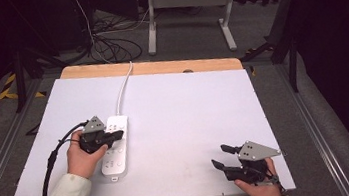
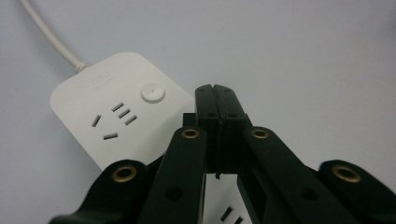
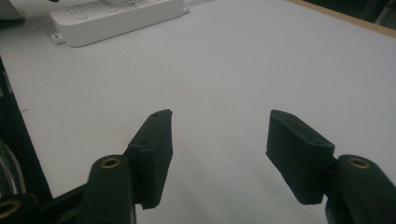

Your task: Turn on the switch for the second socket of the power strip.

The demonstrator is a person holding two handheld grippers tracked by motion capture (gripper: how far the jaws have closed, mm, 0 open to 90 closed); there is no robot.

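A white plastic power strip [image 1: 113, 147] with a white cord lies left of centre in the high view. The left gripper [image 1: 116, 134] hovers over its upper half, jaws pressed together on nothing. At lower right, well apart, the right gripper [image 1: 221, 155] stands with jaws parted, empty.

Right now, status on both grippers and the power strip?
Left gripper shut, empty, tips over the power strip near its round button. Right gripper open, empty, apart over bare table. Nothing in the way.
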